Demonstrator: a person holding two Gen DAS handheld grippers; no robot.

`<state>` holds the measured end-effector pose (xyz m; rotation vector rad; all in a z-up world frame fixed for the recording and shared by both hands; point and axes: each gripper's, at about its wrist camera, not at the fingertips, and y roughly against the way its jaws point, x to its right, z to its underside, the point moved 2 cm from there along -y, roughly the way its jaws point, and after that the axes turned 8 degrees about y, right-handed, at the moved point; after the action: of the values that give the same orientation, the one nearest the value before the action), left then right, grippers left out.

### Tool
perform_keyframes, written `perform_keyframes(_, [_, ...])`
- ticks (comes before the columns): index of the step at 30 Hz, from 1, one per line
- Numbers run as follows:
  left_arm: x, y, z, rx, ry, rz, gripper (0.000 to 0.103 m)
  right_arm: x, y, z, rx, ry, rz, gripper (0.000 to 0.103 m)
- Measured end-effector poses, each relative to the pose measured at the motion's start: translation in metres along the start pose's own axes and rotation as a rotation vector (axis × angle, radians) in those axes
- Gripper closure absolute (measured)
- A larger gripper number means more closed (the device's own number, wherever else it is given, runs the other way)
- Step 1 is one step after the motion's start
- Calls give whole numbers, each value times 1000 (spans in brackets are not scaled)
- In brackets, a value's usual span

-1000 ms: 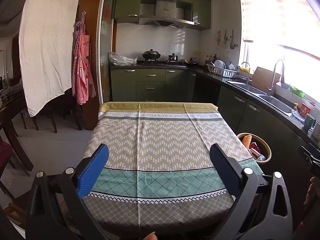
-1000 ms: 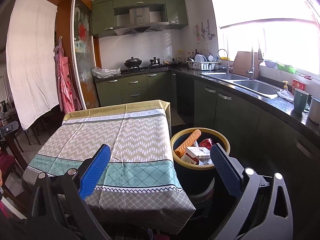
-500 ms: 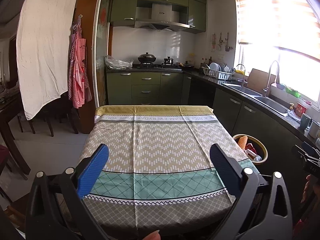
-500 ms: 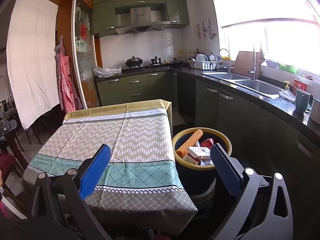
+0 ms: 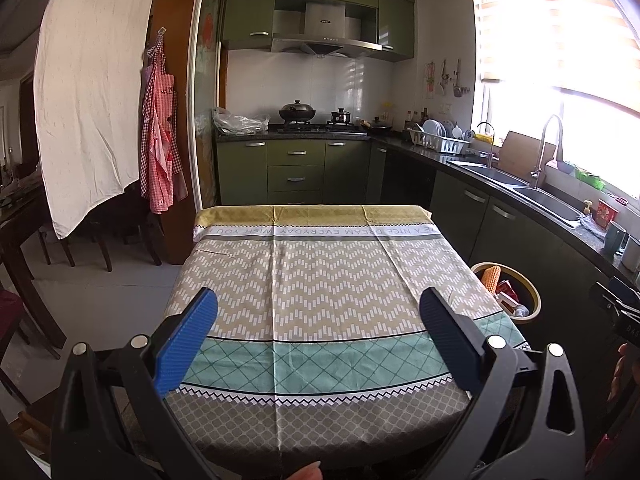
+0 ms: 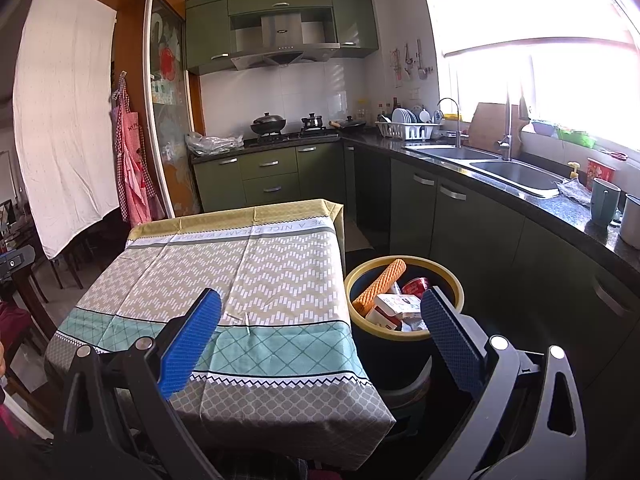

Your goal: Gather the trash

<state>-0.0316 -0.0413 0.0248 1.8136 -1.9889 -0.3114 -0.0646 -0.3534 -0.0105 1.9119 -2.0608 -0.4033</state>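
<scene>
The left claw [image 5: 318, 334], spread wide and holding nothing, hovers over a bench [image 5: 328, 280] draped in a patterned cloth, while the right claw [image 6: 320, 330], also spread and holding nothing, hangs by the bench's right edge near a yellow-rimmed bin [image 6: 404, 334] full of trash [image 6: 396, 304].

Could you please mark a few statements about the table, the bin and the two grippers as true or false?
1. The left gripper is shut on a wrapper. False: it is open and holds nothing.
2. The bin stands beside the table, toward the sink counter. True.
3. The bin holds nothing. False: an orange roll, a red can and a white box lie in it.
4. The right gripper is open. True.
5. Trash lies on the tablecloth. False: none shows there.
</scene>
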Motion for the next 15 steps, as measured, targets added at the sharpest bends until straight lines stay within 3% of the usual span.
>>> perform_keyframes(15, [0,1,0,-4,4,6,7,0,-1,0,-1,1,-1,5])
